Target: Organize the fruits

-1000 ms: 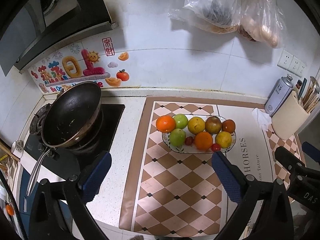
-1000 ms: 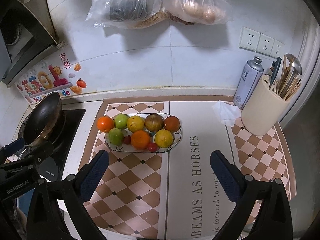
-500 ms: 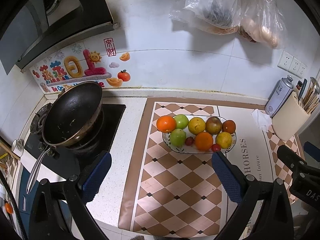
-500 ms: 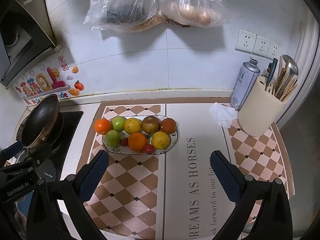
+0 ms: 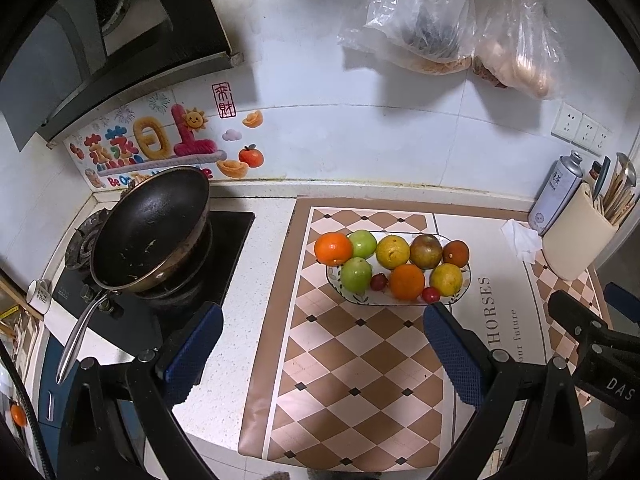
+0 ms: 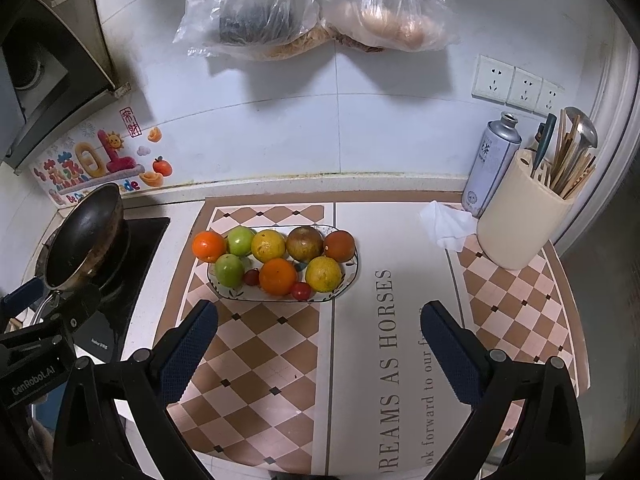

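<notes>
Fruit lies piled on the plate [image 6: 347,285] mid-counter, apparently sorted; left gripper [image 5: 322,330] and right gripper [image 6: 319,326] hover wide and empty; next, probably a final check.

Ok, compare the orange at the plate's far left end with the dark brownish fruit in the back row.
The far-left orange is bright, evenly orange; the brownish fruit is dull, mottled brown-green.
The orange sits at the plate's left end, overhanging the rim; the brownish fruit sits well inside, between a yellow fruit and a dark reddish one.
Both are round, of similar size, and lie in the back row untouched.
</notes>
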Demonstrator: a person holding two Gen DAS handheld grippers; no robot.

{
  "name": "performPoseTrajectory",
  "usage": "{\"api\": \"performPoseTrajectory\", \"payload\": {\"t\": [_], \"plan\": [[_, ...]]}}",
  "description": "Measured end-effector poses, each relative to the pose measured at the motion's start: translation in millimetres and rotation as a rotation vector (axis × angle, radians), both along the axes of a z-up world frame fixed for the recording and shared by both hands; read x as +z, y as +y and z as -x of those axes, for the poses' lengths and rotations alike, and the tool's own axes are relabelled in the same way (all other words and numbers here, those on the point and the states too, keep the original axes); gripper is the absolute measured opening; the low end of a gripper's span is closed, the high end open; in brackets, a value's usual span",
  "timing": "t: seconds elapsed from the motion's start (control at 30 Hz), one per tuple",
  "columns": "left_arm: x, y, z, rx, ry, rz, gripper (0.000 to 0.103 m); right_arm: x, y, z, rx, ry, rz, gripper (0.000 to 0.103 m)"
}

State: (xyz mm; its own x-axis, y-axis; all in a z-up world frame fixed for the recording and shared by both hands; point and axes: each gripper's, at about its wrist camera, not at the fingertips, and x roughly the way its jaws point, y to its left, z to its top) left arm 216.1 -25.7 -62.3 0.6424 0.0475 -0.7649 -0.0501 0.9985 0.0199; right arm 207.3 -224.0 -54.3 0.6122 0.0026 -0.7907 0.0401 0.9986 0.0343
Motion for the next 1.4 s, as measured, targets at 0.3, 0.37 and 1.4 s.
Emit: {"api": "performPoseTrajectory", "payload": {"t": [0.3, 0.37, 1.4], "plan": [[7, 0, 16, 0.008, -0.021, 0.008, 0.102, 9, 1, 10, 0.006, -0.013, 0.005, 0.103], [7, 0, 19, 0.01, -0.022, 0.01, 0.102, 10, 2, 12, 0.007, -0.015, 0.005, 0.103], [16, 0, 46, -0.012, -0.055, 0.01, 0.102, 22, 6, 49, 0.001, -0.04, 0.004, 0.103]]}}
